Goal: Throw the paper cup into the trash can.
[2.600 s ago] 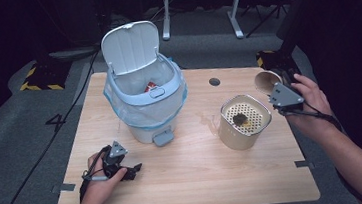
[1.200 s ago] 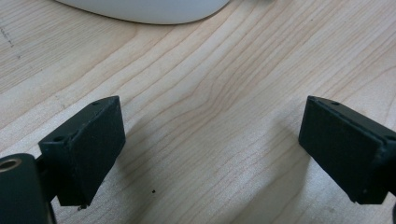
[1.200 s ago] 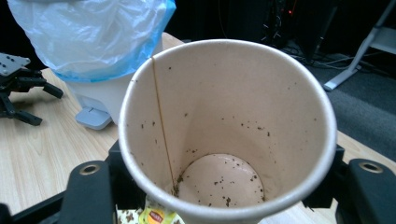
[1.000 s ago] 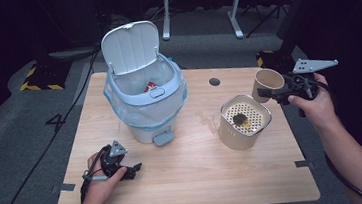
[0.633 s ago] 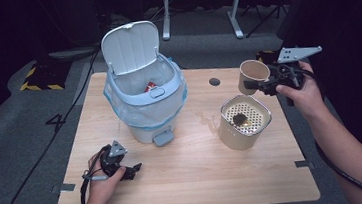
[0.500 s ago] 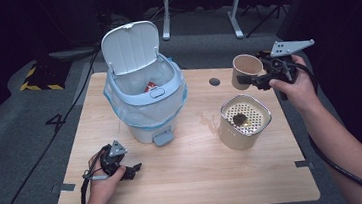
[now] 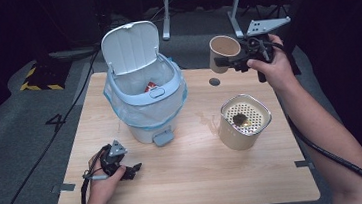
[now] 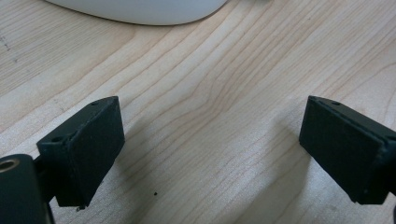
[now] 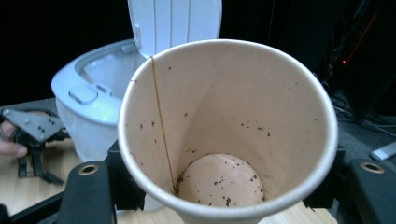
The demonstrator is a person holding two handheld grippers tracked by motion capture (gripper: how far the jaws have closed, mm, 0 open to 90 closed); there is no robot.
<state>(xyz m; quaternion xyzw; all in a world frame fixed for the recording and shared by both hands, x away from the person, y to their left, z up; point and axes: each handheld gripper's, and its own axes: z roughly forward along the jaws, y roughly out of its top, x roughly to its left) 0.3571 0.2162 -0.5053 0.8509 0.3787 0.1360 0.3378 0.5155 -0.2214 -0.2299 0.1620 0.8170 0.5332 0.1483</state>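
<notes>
— Paper cup first: where does the high view put it?

— Off the table, in the air past the far right edge, gripped by the right gripper and tipped so its open mouth faces the camera. It hangs between the bin on its left and the person's right hand.

— And the rest of the table?

— The pale blue pedal bin stands far left of centre, lid up, a clear liner folded over its rim. A cream canister with a perforated top sits at the right, nearer than the cup. The left gripper rests on the wood at the near left, held in the left hand.

— What does the left gripper view give?

— Its two black jaws spread wide over bare wood grain, nothing between them, with the curved white base of the bin at the far edge.

— And the right gripper view?

— The cup sits pinched between the jaws, which press on its sides. Inside it is pale, flecked with dark specks, and holds no liquid. Beyond it stands the open bin, and at the left the left gripper lies on the table.
</notes>
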